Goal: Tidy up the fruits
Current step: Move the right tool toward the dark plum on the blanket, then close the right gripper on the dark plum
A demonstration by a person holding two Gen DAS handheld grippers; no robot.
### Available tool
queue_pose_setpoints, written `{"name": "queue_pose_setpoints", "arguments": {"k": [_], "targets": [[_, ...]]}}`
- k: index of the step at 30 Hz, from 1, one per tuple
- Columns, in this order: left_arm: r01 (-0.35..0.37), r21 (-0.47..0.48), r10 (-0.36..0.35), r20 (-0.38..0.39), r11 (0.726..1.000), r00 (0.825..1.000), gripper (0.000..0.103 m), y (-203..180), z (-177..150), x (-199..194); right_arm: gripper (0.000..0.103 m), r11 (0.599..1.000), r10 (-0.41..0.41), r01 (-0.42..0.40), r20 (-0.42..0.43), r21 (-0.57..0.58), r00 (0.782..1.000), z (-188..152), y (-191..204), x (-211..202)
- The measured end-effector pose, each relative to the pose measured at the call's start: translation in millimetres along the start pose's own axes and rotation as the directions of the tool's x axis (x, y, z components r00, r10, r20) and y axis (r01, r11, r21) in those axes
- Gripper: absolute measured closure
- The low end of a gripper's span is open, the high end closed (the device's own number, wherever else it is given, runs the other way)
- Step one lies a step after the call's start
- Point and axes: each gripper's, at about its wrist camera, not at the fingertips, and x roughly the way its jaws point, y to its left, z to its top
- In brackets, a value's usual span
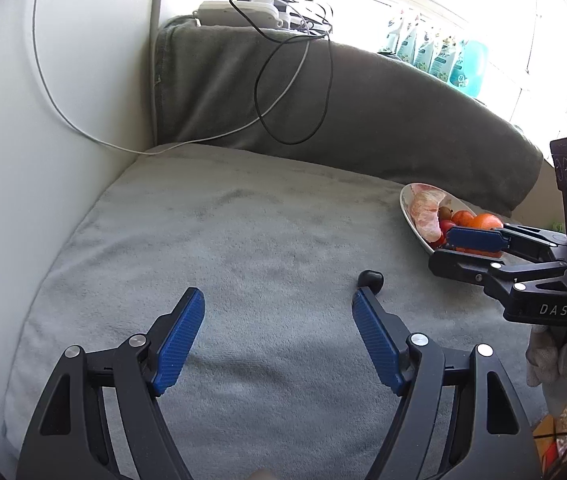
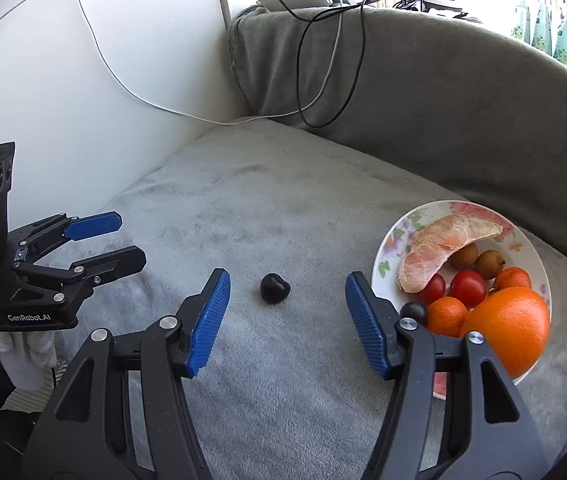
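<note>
A small dark fruit (image 2: 275, 288), glossy and heart-shaped like a cherry, lies alone on the grey plush cushion (image 2: 283, 208), just ahead of the right gripper (image 2: 287, 284) and roughly centred between its spread blue pads (image 2: 207, 320). That gripper is wide apart and holds nothing. From the left wrist view the same fruit (image 1: 370, 279) sits right at the tip of the left gripper's inner finger, outside the gap. The left gripper (image 1: 278, 300) is likewise spread and empty, hovering over bare cushion.

To the right of the lone fruit stands a floral plate (image 2: 399, 232), close beside the right gripper's outer finger. It carries a peeled pomelo segment (image 2: 439, 248), two brown kiwi berries (image 2: 489, 264), cherry tomatoes (image 2: 468, 288), two small mandarins (image 2: 446, 315), a large orange (image 2: 511, 328) and another dark fruit (image 2: 414, 312) at the rim.

Behind, a grey backrest (image 2: 443, 92) curves round, with black and white cables (image 2: 323, 60) draped over it.
</note>
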Motion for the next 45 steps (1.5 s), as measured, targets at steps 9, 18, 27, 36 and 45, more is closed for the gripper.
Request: {"name": "queue_pose_setpoints", "arguments": {"k": [9, 18, 27, 36, 45], "targets": [[-0.019, -0.021, 0.018, -0.029, 1.000, 0.999, 0.027, 12, -10, -3, 0.056, 1.000, 0.015, -0.016, -0.119, -0.007, 0.993, -2, 11, 52], [-0.021, -0.036, 0.020, -0.042, 0.999, 0.999, 0.027, 19, -14, -2, 0.060, 1.000, -0.014, 0.011, -0.172, -0.019, 0.985, 0, 12, 75], [-0.028, -0.038, 0.026, -0.046, 0.999, 0.999, 0.027, 19, -13, -2, 0.066, 0.999, -0.025, 0.019, -0.176, -0.037, 0.984, 4, 17, 82], [-0.028, -0.034, 0.027, -0.044, 0.999, 0.999, 0.027, 19, -14, -3, 0.074, 0.998, -0.037, 0.029, -0.176, -0.047, 0.984, 4, 18, 80], [-0.025, -0.029, 0.024, -0.048, 0.999, 0.999, 0.027, 16, -14, -2, 0.078, 0.999, -0.041, 0.035, -0.167, -0.040, 0.985, 1, 16, 76]]}}
